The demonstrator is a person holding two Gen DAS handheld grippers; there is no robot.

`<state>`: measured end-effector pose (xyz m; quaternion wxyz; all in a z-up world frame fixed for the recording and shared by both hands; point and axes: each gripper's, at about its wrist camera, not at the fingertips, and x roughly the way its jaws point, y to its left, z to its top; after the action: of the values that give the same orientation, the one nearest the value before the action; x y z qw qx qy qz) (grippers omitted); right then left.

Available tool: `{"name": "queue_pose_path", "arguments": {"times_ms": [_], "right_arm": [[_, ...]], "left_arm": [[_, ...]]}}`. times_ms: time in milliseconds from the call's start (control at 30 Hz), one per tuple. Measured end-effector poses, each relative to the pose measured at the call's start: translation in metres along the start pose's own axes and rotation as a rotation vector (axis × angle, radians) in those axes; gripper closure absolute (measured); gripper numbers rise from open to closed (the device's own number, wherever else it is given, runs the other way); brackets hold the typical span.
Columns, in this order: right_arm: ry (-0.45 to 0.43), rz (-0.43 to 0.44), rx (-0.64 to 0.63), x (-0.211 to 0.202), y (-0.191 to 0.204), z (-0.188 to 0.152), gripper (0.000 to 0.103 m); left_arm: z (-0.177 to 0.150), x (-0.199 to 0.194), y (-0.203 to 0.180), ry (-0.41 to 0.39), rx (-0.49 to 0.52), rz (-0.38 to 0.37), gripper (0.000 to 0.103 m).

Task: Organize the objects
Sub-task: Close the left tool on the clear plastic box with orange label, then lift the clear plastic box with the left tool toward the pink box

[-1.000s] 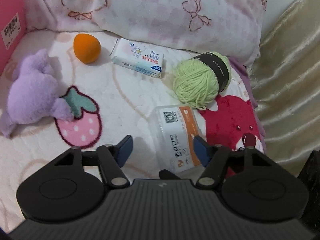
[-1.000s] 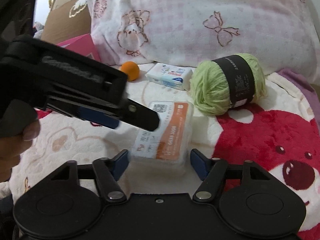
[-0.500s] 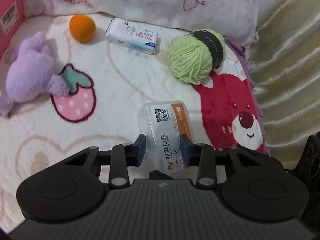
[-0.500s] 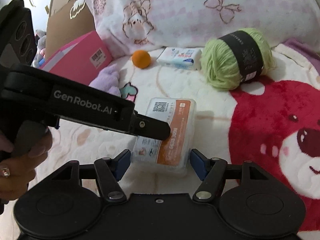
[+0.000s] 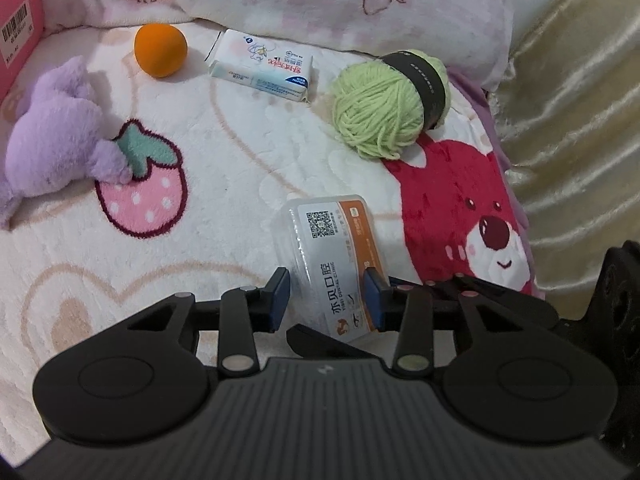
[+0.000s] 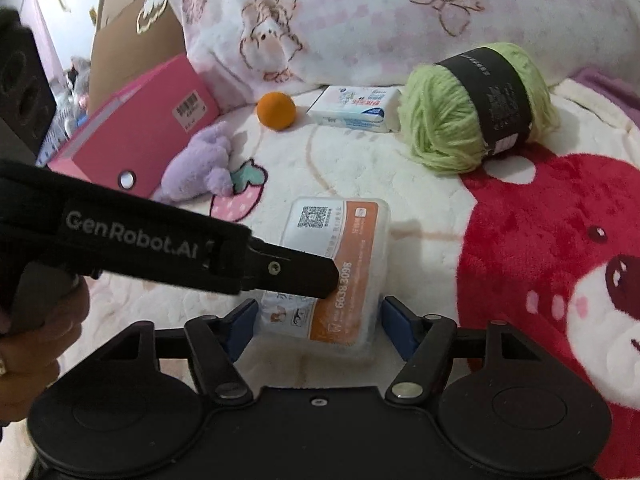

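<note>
A clear plastic box (image 5: pixel 328 240) with a white and orange label lies on the blanket (image 5: pixel 224 168). My left gripper (image 5: pixel 326 292) has its blue pads against the two long sides of the box's near end; its jaws are easing open slightly. In the right wrist view one black finger (image 6: pixel 296 272) of the left gripper lies across the box (image 6: pixel 340 240). My right gripper (image 6: pixel 318 320) straddles the same box's near end, with a small gap at each pad, and its jaws are closing.
An orange ball (image 5: pixel 161 50), a tissue pack (image 5: pixel 262 65) and a green yarn ball (image 5: pixel 380 108) lie further back, below a pillow (image 5: pixel 320 0). A purple plush (image 5: pixel 52 136) and a pink box (image 6: pixel 136 132) are on the left. A gold curtain (image 5: pixel 568 100) hangs on the right.
The left jaws have narrowed from wide apart onto the sides of the plastic box. The right gripper has tilted a little, with the box still between its pads.
</note>
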<state>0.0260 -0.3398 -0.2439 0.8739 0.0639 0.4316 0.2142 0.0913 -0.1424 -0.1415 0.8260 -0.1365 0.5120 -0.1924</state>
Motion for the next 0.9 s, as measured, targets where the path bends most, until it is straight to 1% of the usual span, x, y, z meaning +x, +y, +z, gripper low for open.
{"name": "queue_pose_path", "arguments": {"times_ms": [100, 300, 367, 500, 567, 733, 800, 900], "right_arm": [[0.016, 0.030, 0.038, -0.006, -0.001, -0.001, 0.032], [0.023, 0.013, -0.011, -0.008, 0.013, -0.004, 0.032], [0.031, 0.028, -0.002, -0.010, 0.014, -0.006, 0.032], [0.048, 0.040, -0.024, -0.014, 0.022, -0.010, 0.031], [0.051, 0.058, -0.007, -0.016, 0.025, -0.010, 0.031], [0.043, 0.067, -0.015, -0.025, 0.041, -0.012, 0.031], [0.032, 0.077, -0.011, -0.031, 0.047, -0.011, 0.031], [0.022, 0.067, -0.029, -0.038, 0.058, -0.009, 0.031]], "left_arm": [[0.000, -0.006, 0.001, 0.032, -0.003, -0.009, 0.066], [-0.008, -0.014, 0.013, 0.045, -0.059, -0.041, 0.066], [-0.010, -0.017, 0.013, 0.050, -0.056, -0.042, 0.066], [-0.016, -0.024, 0.014, 0.071, -0.044, -0.043, 0.067], [-0.017, -0.031, 0.016, 0.075, -0.042, -0.044, 0.068], [-0.019, -0.051, 0.026, 0.072, -0.070, -0.077, 0.068], [-0.021, -0.059, 0.031, 0.083, -0.081, -0.083, 0.068], [-0.022, -0.070, 0.036, 0.082, -0.093, -0.103, 0.067]]}}
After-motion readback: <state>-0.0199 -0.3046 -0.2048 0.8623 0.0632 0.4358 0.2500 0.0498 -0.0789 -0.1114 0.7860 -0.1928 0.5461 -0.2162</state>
